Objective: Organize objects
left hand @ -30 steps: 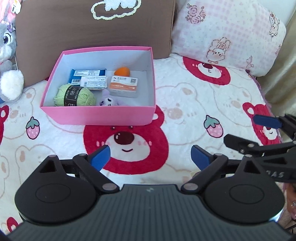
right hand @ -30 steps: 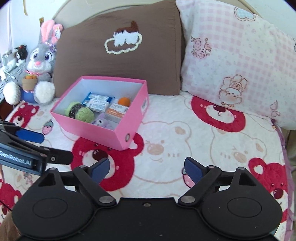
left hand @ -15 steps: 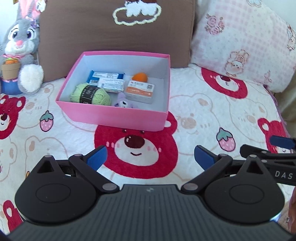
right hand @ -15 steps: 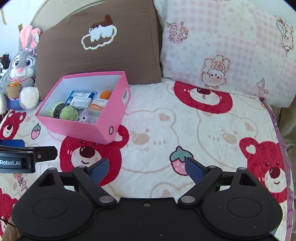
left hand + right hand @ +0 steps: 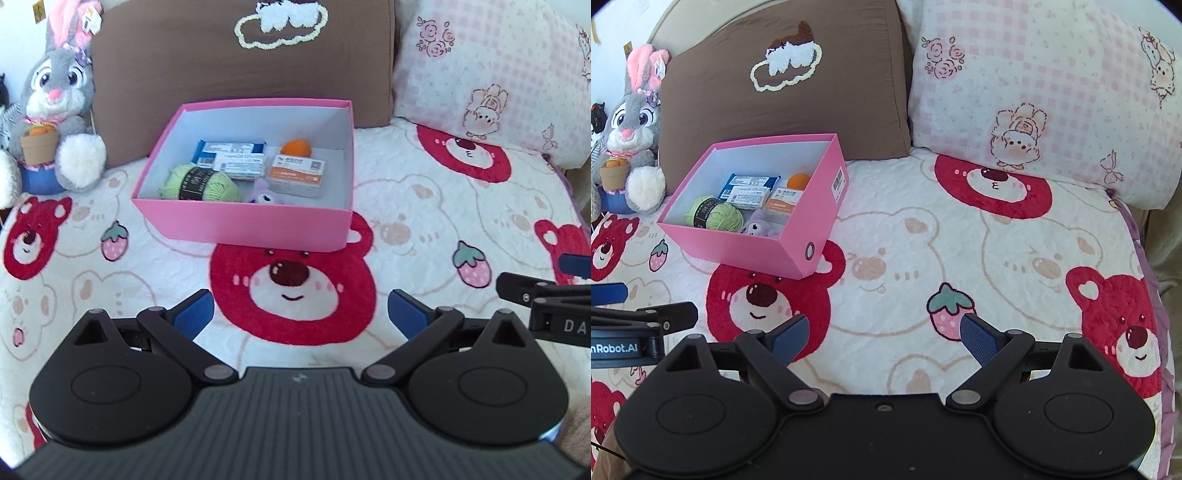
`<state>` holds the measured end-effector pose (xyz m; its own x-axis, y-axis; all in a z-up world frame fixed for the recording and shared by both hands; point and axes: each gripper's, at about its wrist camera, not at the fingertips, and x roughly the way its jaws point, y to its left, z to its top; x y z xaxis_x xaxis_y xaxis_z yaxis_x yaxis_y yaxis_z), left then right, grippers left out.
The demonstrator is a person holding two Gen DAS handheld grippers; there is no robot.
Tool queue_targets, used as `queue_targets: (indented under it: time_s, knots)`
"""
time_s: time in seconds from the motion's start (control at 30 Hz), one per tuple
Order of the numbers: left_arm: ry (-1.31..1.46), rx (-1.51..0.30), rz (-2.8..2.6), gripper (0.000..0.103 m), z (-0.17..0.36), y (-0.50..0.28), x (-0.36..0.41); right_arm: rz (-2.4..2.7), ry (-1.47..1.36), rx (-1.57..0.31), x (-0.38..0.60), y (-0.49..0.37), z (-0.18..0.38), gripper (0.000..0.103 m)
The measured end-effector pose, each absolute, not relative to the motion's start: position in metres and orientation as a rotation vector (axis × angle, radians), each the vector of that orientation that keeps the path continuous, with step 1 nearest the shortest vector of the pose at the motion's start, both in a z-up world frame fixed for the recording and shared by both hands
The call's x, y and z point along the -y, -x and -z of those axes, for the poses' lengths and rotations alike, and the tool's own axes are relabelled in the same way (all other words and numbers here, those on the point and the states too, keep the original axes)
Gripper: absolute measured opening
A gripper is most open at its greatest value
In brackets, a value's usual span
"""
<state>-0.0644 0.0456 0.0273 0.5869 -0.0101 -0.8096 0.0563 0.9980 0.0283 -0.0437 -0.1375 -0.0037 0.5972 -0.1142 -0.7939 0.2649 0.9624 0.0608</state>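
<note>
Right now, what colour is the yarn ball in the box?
Light green with a black label band: yarn ball in the pink box, clearest in the left wrist view.

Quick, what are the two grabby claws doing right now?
Left gripper: open, holding nothing.
Right gripper: open, holding nothing.

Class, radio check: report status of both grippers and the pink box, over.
Left gripper open, empty. Right gripper open, empty. Pink box on bedspread, holding yarn, packets, orange ball. Nothing between fingers and box.
</note>
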Motion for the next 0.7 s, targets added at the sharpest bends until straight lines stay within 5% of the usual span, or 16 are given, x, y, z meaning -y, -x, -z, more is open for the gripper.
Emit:
queue_targets:
  time_s: [0.7]
  knots:
    - [-0.101,-1.001,0.040,0.102,-0.023,0.062,-0.038,0.261,-0.098,-0.898,0.133,0.047,0.005,0.091]
